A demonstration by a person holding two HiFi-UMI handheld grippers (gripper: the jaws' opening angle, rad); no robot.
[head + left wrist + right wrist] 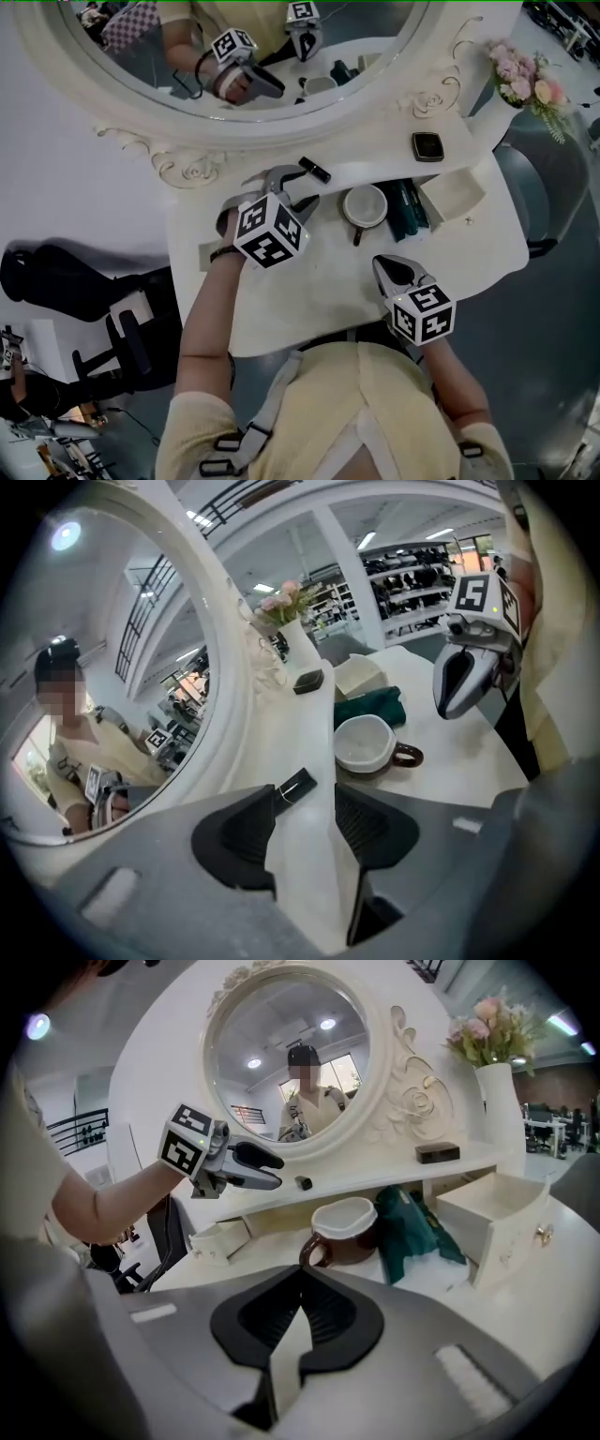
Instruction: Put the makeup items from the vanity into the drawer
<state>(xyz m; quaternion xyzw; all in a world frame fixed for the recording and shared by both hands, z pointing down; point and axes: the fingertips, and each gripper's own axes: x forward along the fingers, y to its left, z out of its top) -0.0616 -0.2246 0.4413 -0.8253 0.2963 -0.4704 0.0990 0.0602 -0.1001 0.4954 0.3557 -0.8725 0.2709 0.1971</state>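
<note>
A small black makeup tube (pixel 315 170) (pixel 297 786) lies on the vanity's upper shelf (pixel 375 161) under the mirror. My left gripper (pixel 302 187) (pixel 305 803) is open right in front of it. The tube sits just beyond the gap between the jaws, and the pads do not press it. A black compact (pixel 427 146) (pixel 307 681) (pixel 439 1153) rests farther right on the same shelf. An open white drawer (pixel 453 192) (pixel 497 1218) stands at the right. My right gripper (pixel 382 265) (pixel 302 1279) is shut and empty over the desk's front edge.
A brown mug with a white inside (pixel 364 206) (pixel 366 742) (pixel 342 1230) stands mid-desk beside a crumpled green cloth (pixel 405 208) (pixel 412 1222). A smaller drawer (pixel 220 1238) is open at the left. A vase of pink flowers (pixel 527 80) stands at the far right.
</note>
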